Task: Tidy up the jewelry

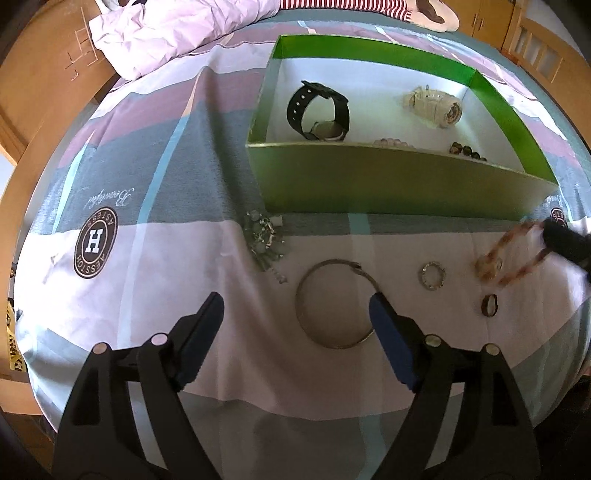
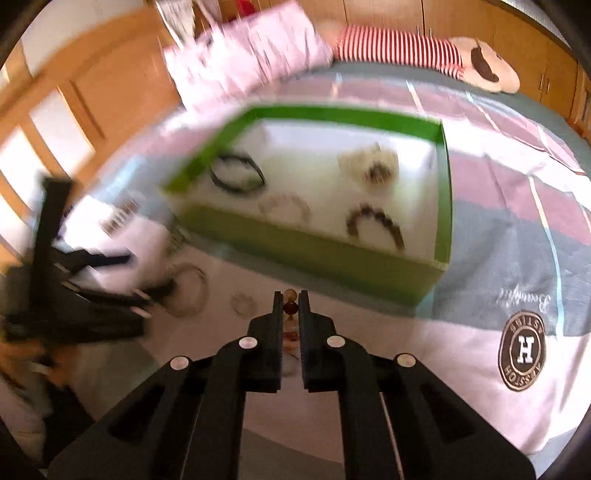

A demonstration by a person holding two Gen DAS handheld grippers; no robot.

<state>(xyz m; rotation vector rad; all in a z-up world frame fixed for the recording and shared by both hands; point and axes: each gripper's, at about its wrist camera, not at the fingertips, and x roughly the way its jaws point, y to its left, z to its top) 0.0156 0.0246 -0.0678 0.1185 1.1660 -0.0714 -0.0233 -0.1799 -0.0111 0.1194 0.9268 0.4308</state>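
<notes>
My left gripper (image 1: 295, 301) stands open just above the bed sheet, its fingers on either side of a silver bangle (image 1: 300, 317) without touching it. At the right edge of the left wrist view, my right gripper (image 1: 557, 236) holds a blurred amber bead bracelet (image 1: 513, 254) off the sheet. In the right wrist view, that gripper (image 2: 290, 299) is shut on the bracelet's beads (image 2: 290, 308). Beyond both stands the green box (image 1: 369, 181), holding a black watch (image 1: 321, 110), a white watch (image 1: 436, 105) and two bead bracelets. A sparkly ring (image 1: 431, 275) and a dark ring (image 1: 490, 304) lie on the sheet.
A tangle of silver jewellery (image 1: 266, 236) lies by the box's near left corner. A pink duvet (image 1: 177, 33) and a striped plush toy (image 2: 399, 48) sit at the far end of the bed. Wooden furniture (image 1: 40, 81) borders the bed on both sides.
</notes>
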